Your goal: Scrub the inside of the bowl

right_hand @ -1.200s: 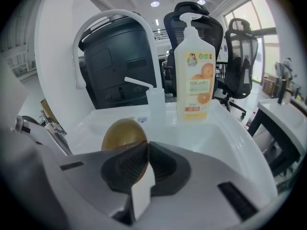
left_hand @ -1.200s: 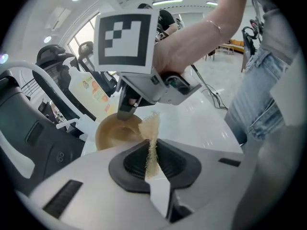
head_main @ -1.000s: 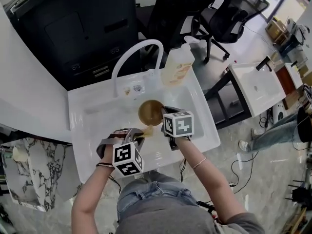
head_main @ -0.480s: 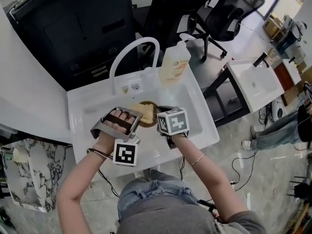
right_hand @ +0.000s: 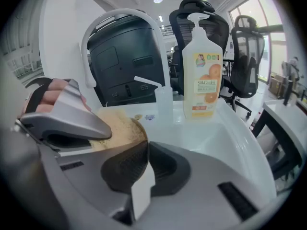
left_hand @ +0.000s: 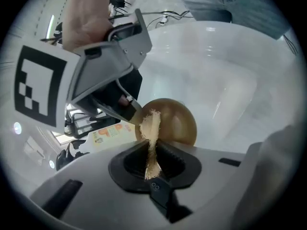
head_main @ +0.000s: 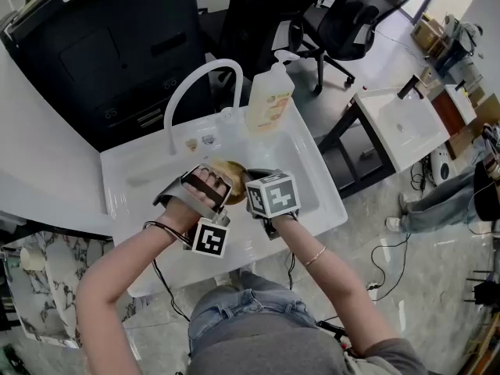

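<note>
**Q:** Anything hidden?
**A:** In the head view my grippers cover most of the round brown bowl. It's over the basin, at 12 o'clock from my hands.

**Q:** Grips and orientation?
**A:** My left gripper pinches a flat tan sponge. It's edge-on, long axis 12-to-6, touching the bowl. My right gripper is clamped on the bowl's rim. The bowl is tipped, with its opening toward my left gripper.

**Q:** Surroundings?
**A:** White sink, white arched faucet, orange-labelled pump soap bottle at 12, black office chairs beyond.

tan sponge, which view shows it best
Right gripper view: the flat tan sponge shows its broad face. Left gripper view has it edge-on between its jaws; head view, only a small tan patch.
</note>
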Demonstrator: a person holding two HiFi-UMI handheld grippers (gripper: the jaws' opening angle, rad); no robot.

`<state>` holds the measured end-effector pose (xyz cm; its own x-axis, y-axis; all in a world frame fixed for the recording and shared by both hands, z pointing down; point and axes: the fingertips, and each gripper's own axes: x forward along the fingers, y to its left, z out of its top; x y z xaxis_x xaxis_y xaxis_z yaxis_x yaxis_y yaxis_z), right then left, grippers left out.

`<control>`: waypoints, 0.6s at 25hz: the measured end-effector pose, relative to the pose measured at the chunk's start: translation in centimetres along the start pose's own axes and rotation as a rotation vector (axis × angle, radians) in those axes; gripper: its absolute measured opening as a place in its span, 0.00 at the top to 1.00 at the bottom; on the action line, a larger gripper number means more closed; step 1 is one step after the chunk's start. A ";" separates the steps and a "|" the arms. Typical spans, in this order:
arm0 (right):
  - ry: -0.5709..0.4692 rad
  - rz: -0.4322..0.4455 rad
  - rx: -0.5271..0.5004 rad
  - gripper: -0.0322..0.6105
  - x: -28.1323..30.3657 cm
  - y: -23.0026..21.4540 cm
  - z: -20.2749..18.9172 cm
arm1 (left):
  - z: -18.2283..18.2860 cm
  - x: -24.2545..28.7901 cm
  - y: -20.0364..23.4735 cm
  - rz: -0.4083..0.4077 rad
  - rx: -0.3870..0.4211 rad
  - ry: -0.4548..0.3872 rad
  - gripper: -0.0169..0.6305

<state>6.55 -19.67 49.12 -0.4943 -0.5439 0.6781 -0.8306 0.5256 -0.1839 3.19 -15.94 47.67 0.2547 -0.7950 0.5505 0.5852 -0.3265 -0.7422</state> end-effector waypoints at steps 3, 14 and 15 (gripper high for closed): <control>0.001 -0.001 -0.019 0.91 -0.2 0.1 0.0 | 0.2 1.1 -0.8 -0.067 -0.003 0.052 0.90; -0.063 -0.053 -0.115 0.89 -0.6 0.2 1.8 | 0.5 1.8 -5.0 -0.375 -0.384 0.031 0.90; -0.061 -0.049 -0.110 0.89 -0.5 0.3 1.8 | 0.5 1.8 -5.3 -0.392 -0.431 0.020 0.90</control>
<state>6.10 -20.44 47.50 -0.4714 -0.6078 0.6390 -0.8225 0.5644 -0.0700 0.94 -15.33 52.78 0.0651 -0.5810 0.8113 0.2653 -0.7737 -0.5753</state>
